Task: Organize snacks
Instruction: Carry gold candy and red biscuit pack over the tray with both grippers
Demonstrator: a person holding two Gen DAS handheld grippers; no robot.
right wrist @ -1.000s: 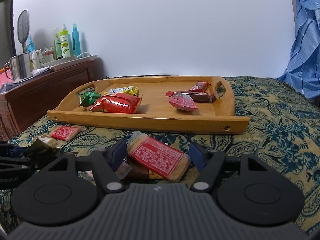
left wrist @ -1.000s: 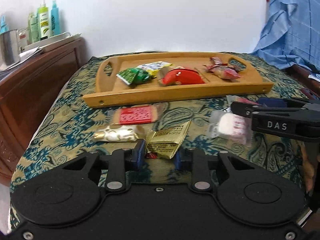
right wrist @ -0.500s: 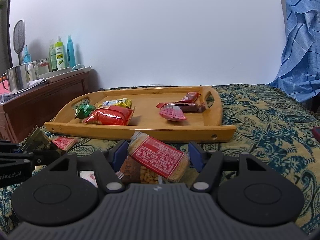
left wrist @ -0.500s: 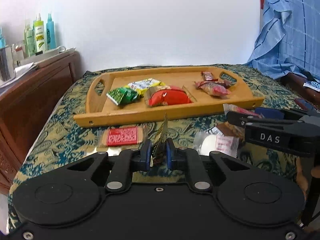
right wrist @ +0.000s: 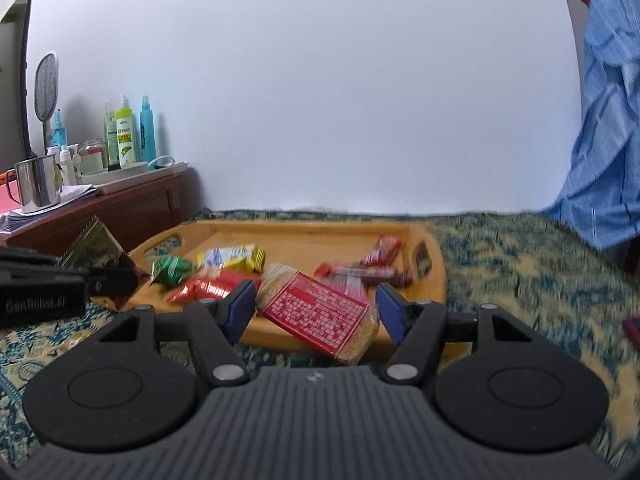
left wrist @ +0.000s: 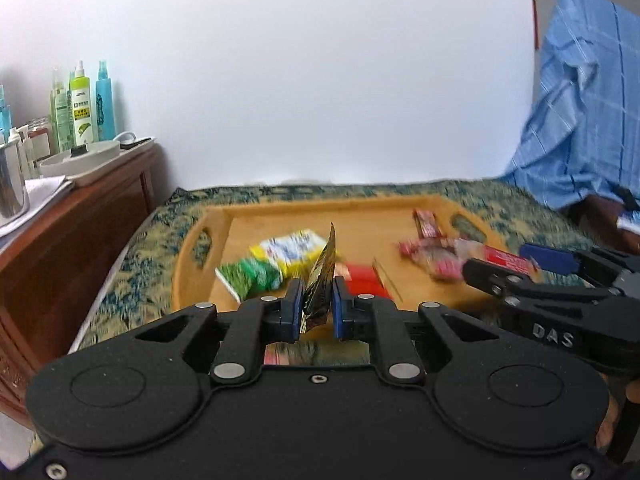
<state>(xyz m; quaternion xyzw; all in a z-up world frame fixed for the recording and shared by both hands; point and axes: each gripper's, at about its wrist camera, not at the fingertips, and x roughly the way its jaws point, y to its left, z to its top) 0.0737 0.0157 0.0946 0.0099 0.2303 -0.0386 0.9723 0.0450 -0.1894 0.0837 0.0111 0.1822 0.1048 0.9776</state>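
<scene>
1. Now your left gripper (left wrist: pixel 316 307) has its jaws clamped flat on the gold foil packet (left wrist: pixel 320 280), which stands on edge between the blue pads; a second ago the jaws were still apart around it as it lay on the patterned bedspread (right wrist: pixel 520 264), and they have just closed.
2. Your right gripper (right wrist: pixel 316 308) holds the red-labelled cracker pack (right wrist: pixel 320 312) across its width, tilted, with the jaws part-way apart and pressing its two ends, as they were a second ago.
3. Both packets have come up off the bedspread since then, and both cameras now look across at the wooden tray (right wrist: pixel 434 276) rather than down at the cloth. The blur suggests you are in motion.
4. The tray already carries a green packet (right wrist: pixel 172 268), a yellow packet (right wrist: pixel 234 258), a red bag (right wrist: pixel 208 290) and several red wrapped bars (right wrist: pixel 372 268) toward its right handle.
5. That leaves the carry and the drop: both snacks look ready to go over the near rim into the tray.
6. Something red and silvery shows under the left jaws in the left wrist view; it is probably the snacks left on the bedspread, but it is too smeared to name.
7. The foil packet is pinched by a thin edge, so it may slip or swing.
</scene>
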